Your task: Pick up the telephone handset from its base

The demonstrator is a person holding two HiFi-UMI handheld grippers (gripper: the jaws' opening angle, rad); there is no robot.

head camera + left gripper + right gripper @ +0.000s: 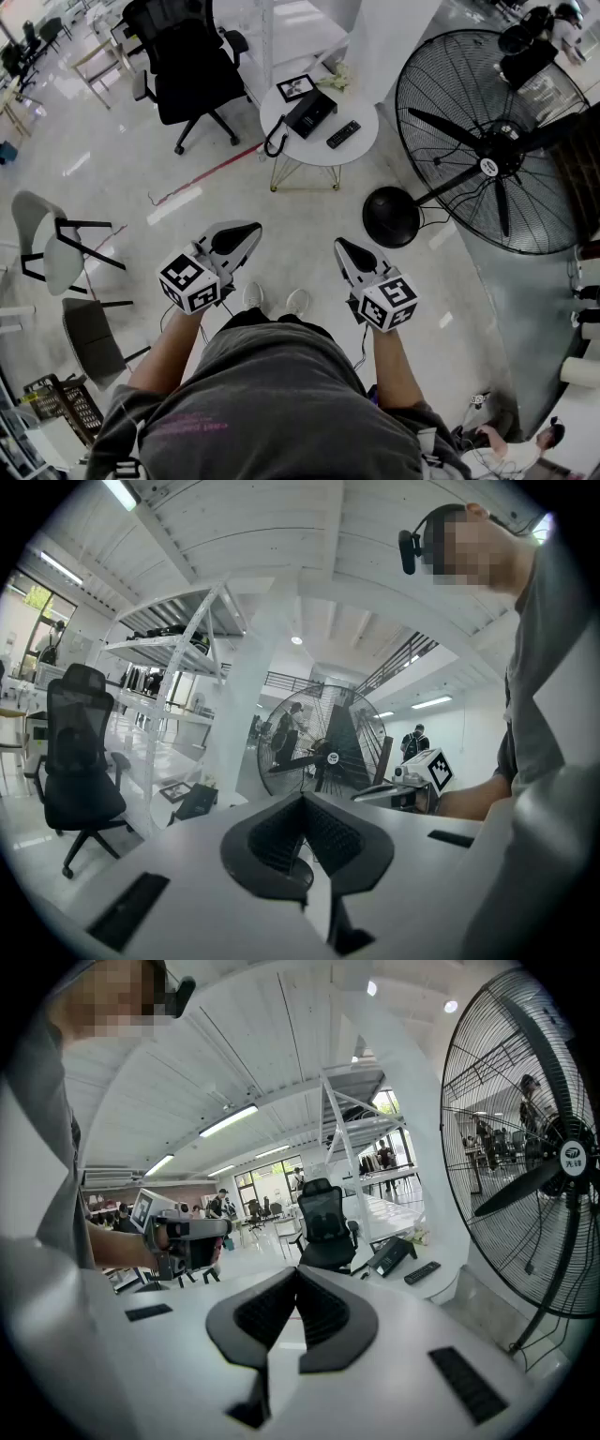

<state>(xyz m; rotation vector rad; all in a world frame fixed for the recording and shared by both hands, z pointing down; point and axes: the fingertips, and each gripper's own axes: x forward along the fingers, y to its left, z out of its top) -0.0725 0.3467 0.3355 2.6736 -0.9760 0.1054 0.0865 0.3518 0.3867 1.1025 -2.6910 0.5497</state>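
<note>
**Item 1, task object.** Black corded telephone (pixel 309 112), handset seated on its base. It stands on a small round white table (pixel 323 152) with thin gold legs, well ahead of the person. Its coiled black cord (pixel 274 142) hangs over the table's near-left edge. On the same table are a black remote control (pixel 343 134) just beside the telephone and a framed picture (pixel 296 87) behind it.

**Item 2.** Left gripper (pixel 251 228): jaws closed tip to tip with nothing between them, held at waist height, well apart from the telephone.

**Item 3.** Right gripper (pixel 340 244): jaws likewise closed and empty, equally far from the table.

**Item 4, surroundings.** Black office chair (pixel 187 66) left of the table; large black pedestal fan (pixel 492 150) to its right.

**Hazards (judged).**
- Jaws not opened before arrival would nudge the handset instead of straddling it.
- A grip taken off-centre could tip the handset out.
- The coiled cord may tug the base across the table or snag the remote control as the handset rises.
- A wide approach on the right risks brushing the fan's base.

**View notes.**
- Only the head view shows the whole tabletop layout and the cord.
- The left gripper view gives the telephone (pixel 197 802) low, side-on and partly behind a white column. It confirms that gripper's closed jaws, and shows the right gripper alongside.
- The right gripper view shows the telephone (pixel 392 1255) and remote control unobstructed, with the fan close on its right.
</note>
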